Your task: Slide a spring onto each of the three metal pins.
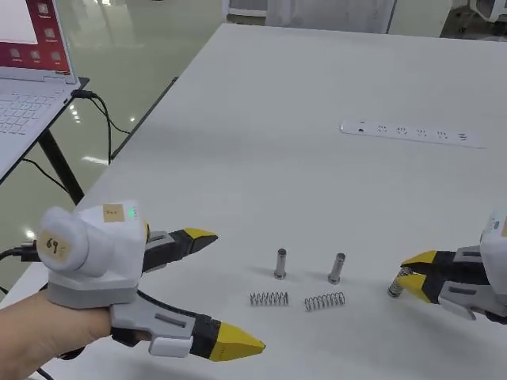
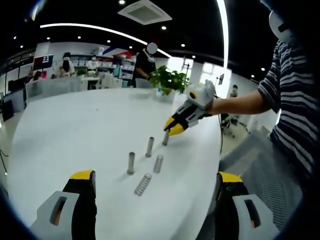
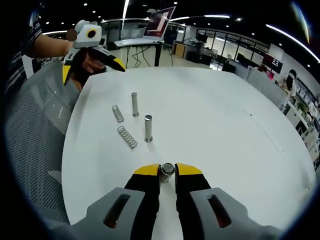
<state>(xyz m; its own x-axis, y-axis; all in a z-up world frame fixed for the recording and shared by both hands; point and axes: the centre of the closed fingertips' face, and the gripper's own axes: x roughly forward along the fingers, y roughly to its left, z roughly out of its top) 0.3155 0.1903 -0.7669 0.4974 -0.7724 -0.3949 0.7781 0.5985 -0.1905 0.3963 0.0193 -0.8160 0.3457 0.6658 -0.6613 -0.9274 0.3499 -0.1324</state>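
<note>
right gripper view shows the right hand-held gripper (image 3: pixel 166 169) pinching a spring-wrapped pin (image 3: pixel 167 173).

- Worktop (image 1: pixel 317 119): plain white.
- Each pin (image 1: pixel 280 264): shiny silver.
- Springs (image 1: pixel 269 298): silver-grey coils.
- Left gripper (image 1: pixel 226 289): white and grey body, black fingers (image 1: pixel 200 328) with yellow tips.
- Right gripper (image 3: pixel 167 171): grey, black fingers (image 3: pixel 150 196), yellow tips.
- Sleeve (image 2: pixel 287 115): dark and white stripes.
- Power strip (image 1: pixel 412 133): white.

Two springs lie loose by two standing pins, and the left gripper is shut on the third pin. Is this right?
Not quite: the right gripper is shut on the third pin, as the right gripper view shows. The left gripper has its jaws open. The rest is right.
</note>
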